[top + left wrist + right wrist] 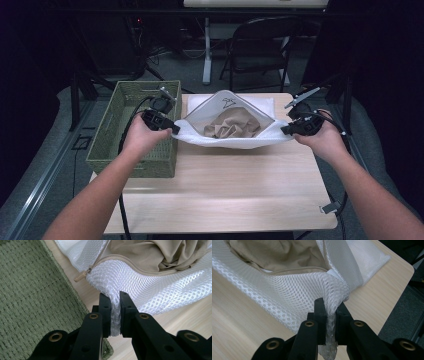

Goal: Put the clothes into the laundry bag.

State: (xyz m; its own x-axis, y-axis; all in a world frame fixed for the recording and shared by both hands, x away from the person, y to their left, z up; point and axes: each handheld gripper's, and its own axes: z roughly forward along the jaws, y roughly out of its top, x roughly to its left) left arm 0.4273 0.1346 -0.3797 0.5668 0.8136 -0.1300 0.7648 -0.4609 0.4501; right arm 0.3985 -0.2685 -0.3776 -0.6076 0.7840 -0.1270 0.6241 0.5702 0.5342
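Observation:
A white mesh laundry bag (235, 141) hangs stretched between my two grippers above the wooden table (225, 190), its zipped mouth gaping upward. Crumpled tan cloth (231, 125) lies inside it. My left gripper (173, 129) is shut on the bag's left corner; in the left gripper view the mesh (140, 277) is bunched between the jaws (115, 298), beside the tan zip pull (80, 277). My right gripper (286, 131) is shut on the bag's right corner, with mesh (294, 292) pinched between its jaws (329, 305) and the tan cloth (277, 253) behind.
A green woven basket (134, 145) stands at the table's left edge, right beside my left hand. A black folding chair (260, 47) and a desk leg stand beyond the table. The table's near half is bare wood.

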